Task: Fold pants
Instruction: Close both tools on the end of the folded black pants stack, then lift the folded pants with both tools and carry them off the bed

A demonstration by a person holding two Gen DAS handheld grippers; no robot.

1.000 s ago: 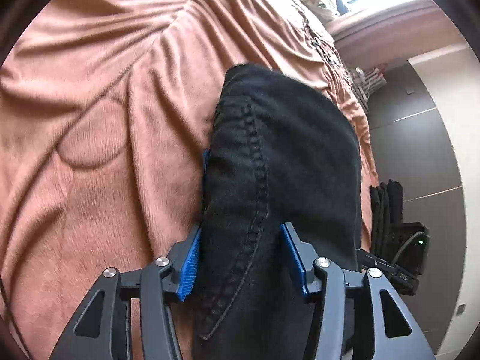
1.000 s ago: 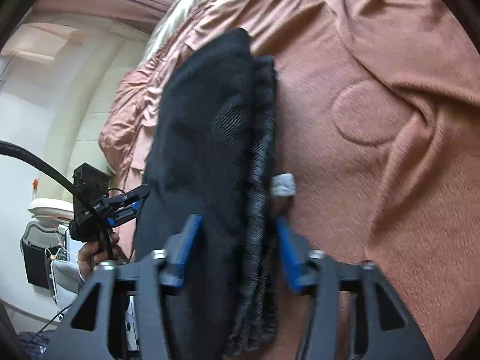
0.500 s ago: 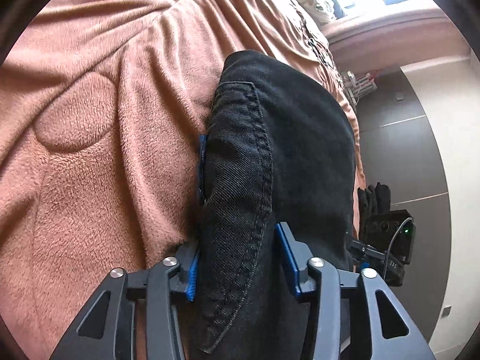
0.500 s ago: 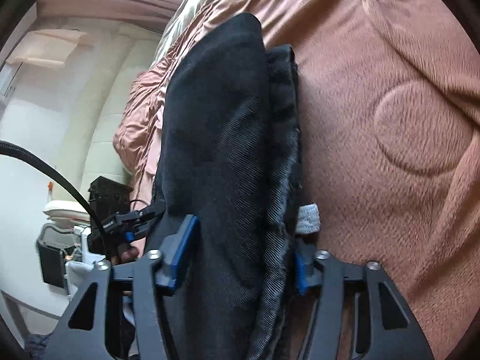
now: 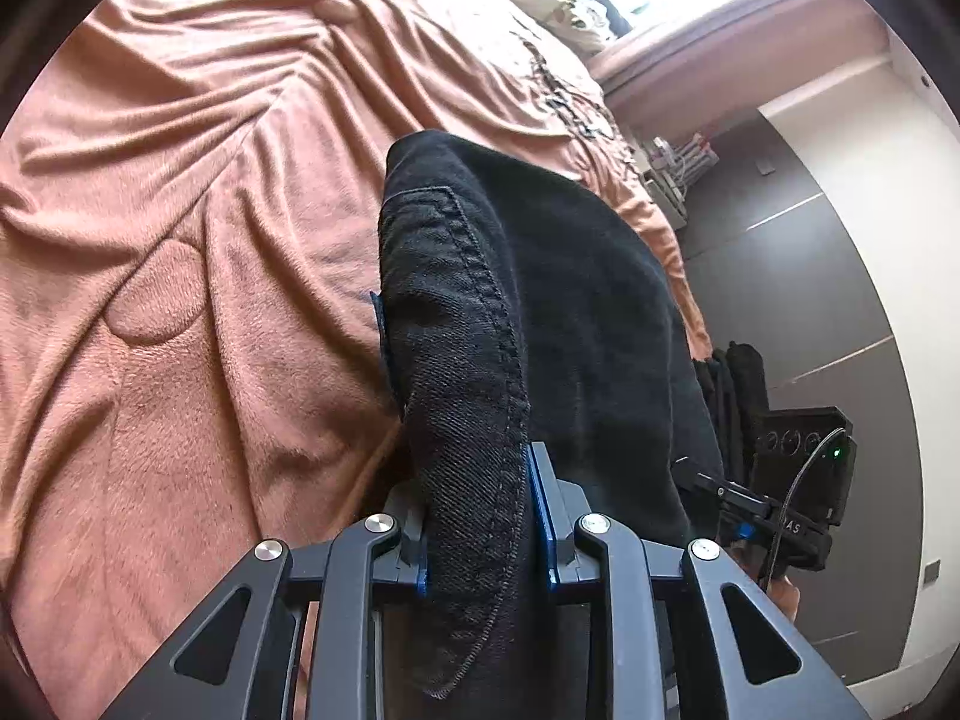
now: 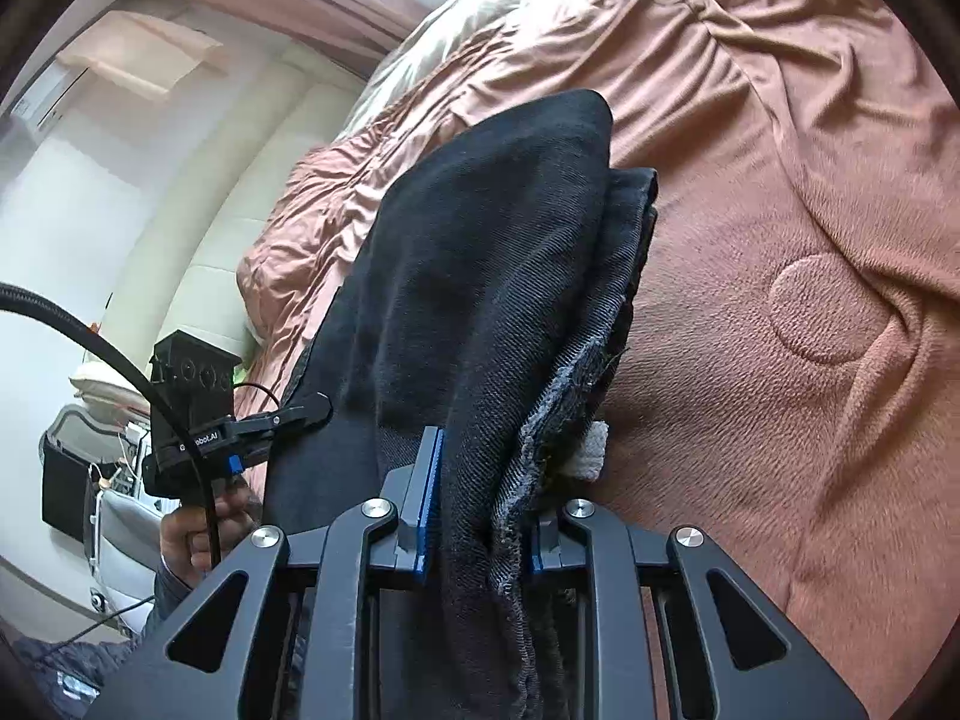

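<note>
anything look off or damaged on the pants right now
The pants have a frayed, greyish raw edge with loose threads just ahead of the right gripper, and a small white tag sticks out there. Otherwise nothing odd.

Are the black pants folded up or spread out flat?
Folded. The black pants show stacked layers at one edge, bunched on the pink blanket.

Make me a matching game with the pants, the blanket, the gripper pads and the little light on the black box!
Things:
1. pants
2. blanket
3. gripper pads
4. light on the black box

Colours:
A. green
B. black
C. blue
D. pinkish brown

Pairs: 1-B, 2-D, 3-C, 4-A
</note>
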